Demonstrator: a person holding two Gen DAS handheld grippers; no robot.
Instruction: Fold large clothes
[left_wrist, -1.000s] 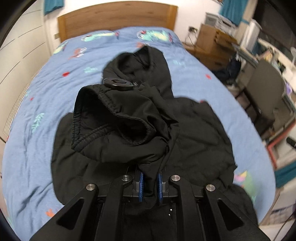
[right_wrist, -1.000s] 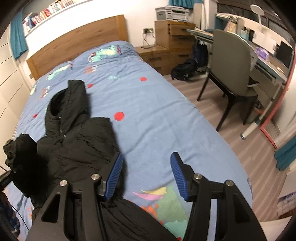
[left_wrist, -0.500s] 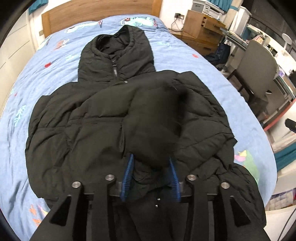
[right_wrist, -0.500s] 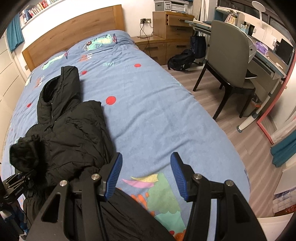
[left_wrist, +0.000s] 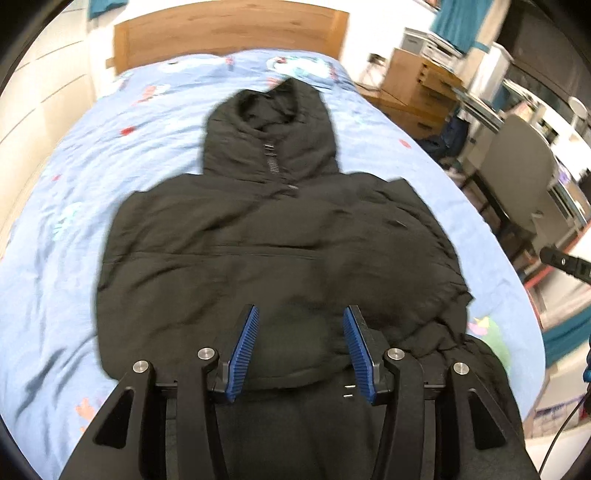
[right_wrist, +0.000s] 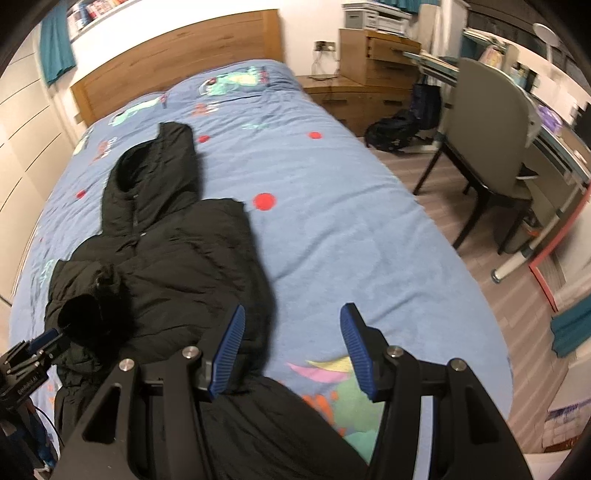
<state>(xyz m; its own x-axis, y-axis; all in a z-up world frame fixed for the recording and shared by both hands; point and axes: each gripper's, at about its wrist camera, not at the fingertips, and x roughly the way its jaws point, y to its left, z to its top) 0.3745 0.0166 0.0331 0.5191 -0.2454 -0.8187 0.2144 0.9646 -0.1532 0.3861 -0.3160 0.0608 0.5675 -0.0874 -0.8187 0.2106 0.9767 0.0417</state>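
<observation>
Your one black padded hooded jacket (left_wrist: 280, 236) lies front-up on the blue patterned bedspread (left_wrist: 66, 206), filling the middle of the left wrist view with its hood (left_wrist: 269, 129) pointing to the top of the frame, toward the wooden headboard (left_wrist: 229, 33). A folded-in sleeve (left_wrist: 306, 347) bulges at the lower centre, right between your left gripper (left_wrist: 300, 343) fingers; its two blue ribbed pads (left_wrist: 242, 347) stand wide apart and hold nothing, though the sleeve end sits in the gap. In the right wrist view the jacket occupies the left half, sleeve cuff (right_wrist: 85, 314) bunched at lower left beside the tip of the left gripper. Your right gripper (right_wrist: 291, 347) is also spread wide and empty, hanging over bare bedspread at the jacket's right edge, with dark fabric just under its left pad. At the right of that frame stand one grey chair (right_wrist: 487, 122), a desk (right_wrist: 554, 147), one wooden drawer chest (right_wrist: 376, 59) and one dark backpack (right_wrist: 395, 129) on the floor
</observation>
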